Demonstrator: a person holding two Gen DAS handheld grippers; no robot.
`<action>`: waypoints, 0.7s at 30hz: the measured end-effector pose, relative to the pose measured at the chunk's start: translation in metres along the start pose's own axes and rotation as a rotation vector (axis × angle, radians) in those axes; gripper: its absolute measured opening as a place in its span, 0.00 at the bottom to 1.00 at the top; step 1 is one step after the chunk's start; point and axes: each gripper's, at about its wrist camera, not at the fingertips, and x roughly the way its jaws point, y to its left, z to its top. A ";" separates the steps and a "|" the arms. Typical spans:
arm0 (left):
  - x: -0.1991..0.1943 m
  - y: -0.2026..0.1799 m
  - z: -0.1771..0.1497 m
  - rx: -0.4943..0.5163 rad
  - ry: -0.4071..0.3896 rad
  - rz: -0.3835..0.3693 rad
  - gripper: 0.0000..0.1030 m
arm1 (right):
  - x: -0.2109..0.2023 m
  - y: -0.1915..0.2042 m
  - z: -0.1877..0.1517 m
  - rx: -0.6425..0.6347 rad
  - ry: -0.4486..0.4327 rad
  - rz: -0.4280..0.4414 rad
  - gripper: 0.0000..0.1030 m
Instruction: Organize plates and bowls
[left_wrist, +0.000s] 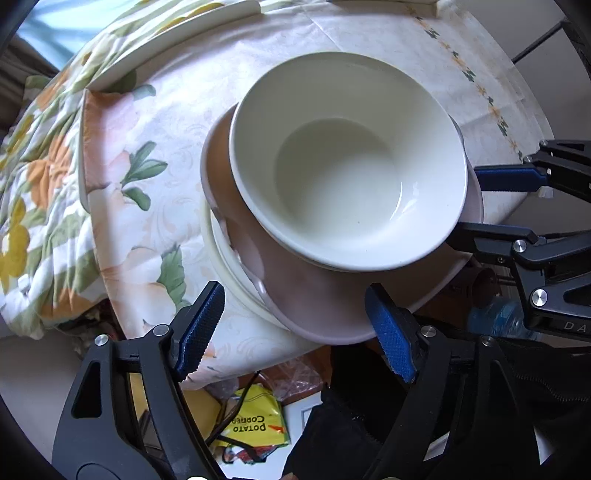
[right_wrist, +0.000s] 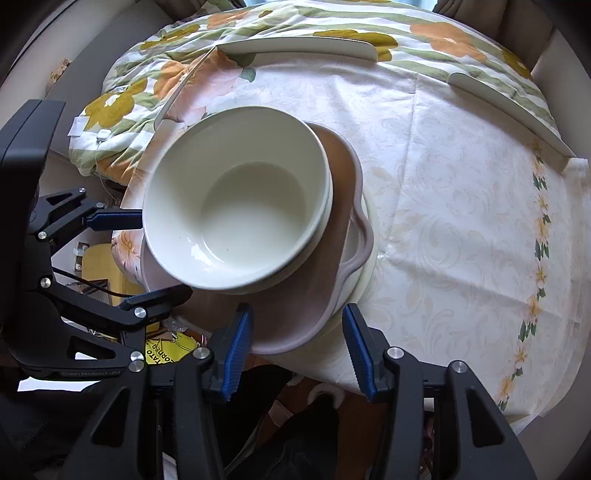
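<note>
Stack formed near counter (right_wrist: 443, 206) edge: white bowl (left_wrist: 347, 166) atop pink plate (left_wrist: 317, 306) atop cream plate (left_wrist: 236, 291). Left gripper (left_wrist: 295, 332) wide, empty. Right gripper (right_wrist: 297, 350) wide, empty. Stacking apparently complete; stack overhangs edge, repositioning possibly left.

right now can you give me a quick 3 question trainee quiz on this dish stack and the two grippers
1. True or false: the white bowl is empty.
2. What lies directly under the bowl? A) pink plate B) yellow packet C) bare floral tablecloth
3. Fill in: both the left gripper and the right gripper are ____, holding nothing.

Key: 1 true; 2 A; 3 open
</note>
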 end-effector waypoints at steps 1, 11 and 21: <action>-0.003 0.000 -0.001 -0.012 -0.006 -0.005 0.75 | -0.002 -0.001 -0.002 0.003 -0.004 0.003 0.44; -0.065 -0.013 -0.035 -0.151 -0.177 0.033 0.75 | -0.056 0.003 -0.033 0.017 -0.172 0.002 0.44; -0.209 -0.068 -0.120 -0.349 -0.695 0.173 1.00 | -0.185 0.000 -0.121 0.134 -0.566 -0.119 0.86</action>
